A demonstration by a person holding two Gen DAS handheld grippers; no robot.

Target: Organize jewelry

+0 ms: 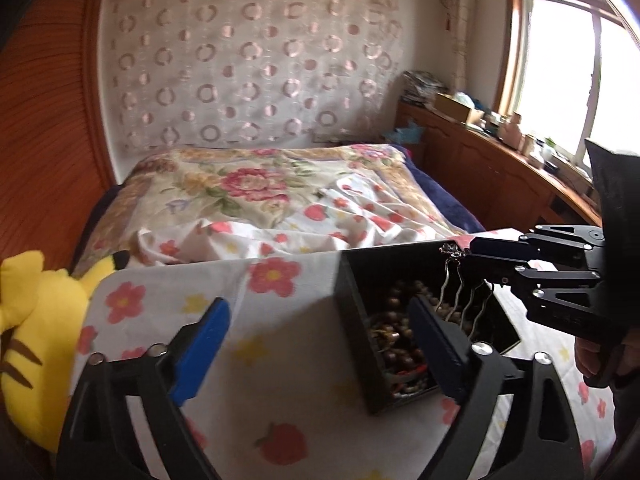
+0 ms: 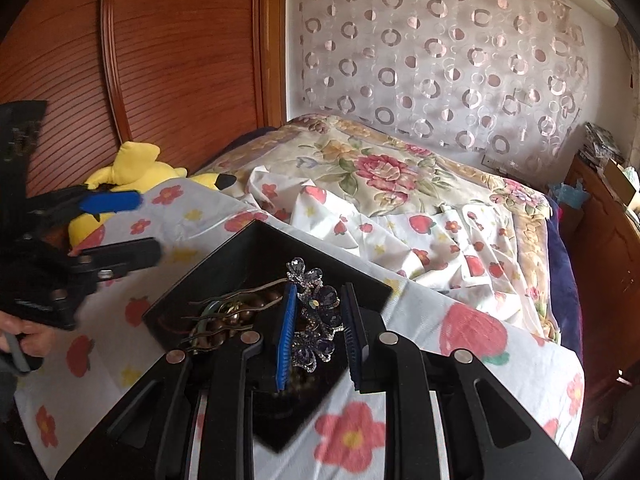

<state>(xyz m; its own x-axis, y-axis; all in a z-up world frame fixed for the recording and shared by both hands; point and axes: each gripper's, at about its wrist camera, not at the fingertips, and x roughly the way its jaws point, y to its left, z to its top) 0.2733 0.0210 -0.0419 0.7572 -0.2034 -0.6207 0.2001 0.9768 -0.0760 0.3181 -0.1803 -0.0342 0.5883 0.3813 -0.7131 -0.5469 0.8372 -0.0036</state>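
1. Jewelry box [image 2: 224,268]: black, open-topped, square; stands on the flower-and-strawberry cloth [image 2: 460,364] that covers the counter at the foot of the bed [image 1: 256,184].
2. Contents of the jewelry box: brown wooden beads [image 1: 394,354] heaped on the bottom, with some red cord among them (finer pieces too blurred to name).
3. Hair comb [image 2: 316,316]: metal, wavy prongs, topped with purple rhinestone flowers. It hangs over the open jewelry box, flower end up; its prongs [image 1: 460,300] point down into the box and seem to reach the beads, though contact cannot be told.
4. Right hand-held gripper [image 2: 320,330]: black frame, blue pads [image 2: 286,336]; closed on the flower end of the hair comb, one pad on each side of it.
5. Left hand-held gripper [image 1: 320,344]: same make; fingers spread wide and holding nothing. Its right finger [image 1: 434,344] is over the jewelry box, its left finger over bare cloth beside the box.
6. Yellow plush toy [image 1: 28,336]: black-tipped ears, brown stripes; lies at the left edge of the counter, against the wooden panel [image 2: 168,52].
7. Floral quilt [image 2: 384,168]: spread on the bed, beyond the counter.
8. Sheer curtain [image 1: 248,60]: ring-patterned, hung behind the bed.
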